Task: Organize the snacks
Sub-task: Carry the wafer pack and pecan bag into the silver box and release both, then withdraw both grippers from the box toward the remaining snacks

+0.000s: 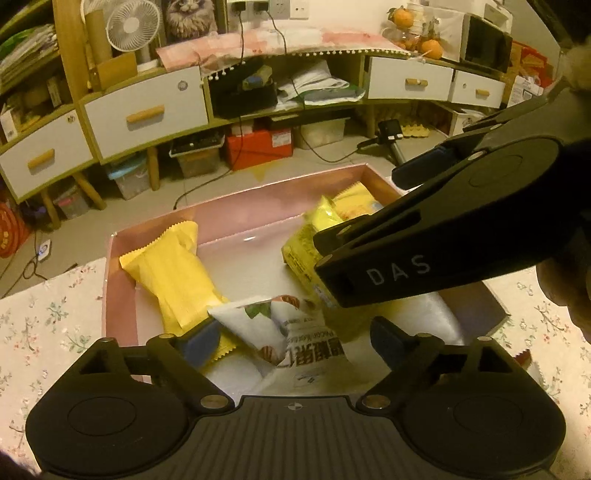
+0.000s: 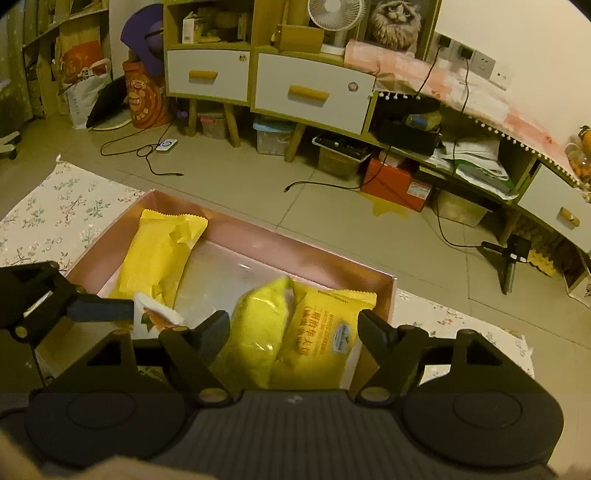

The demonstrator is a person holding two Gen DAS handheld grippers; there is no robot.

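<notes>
Both tongs spread wide, gripping nothing: left tongs straddle white packet, right tongs straddle 2 yellow packets, all inside pink box on table, likely just dropped for sorting.

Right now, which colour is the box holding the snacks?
Pink; the box shows best in the right wrist view.

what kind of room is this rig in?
Looks like a lived-in home room, probably a living room: a low cabinet with white drawers, a desk fan, and a floral tablecloth under the pink snack box.
</notes>
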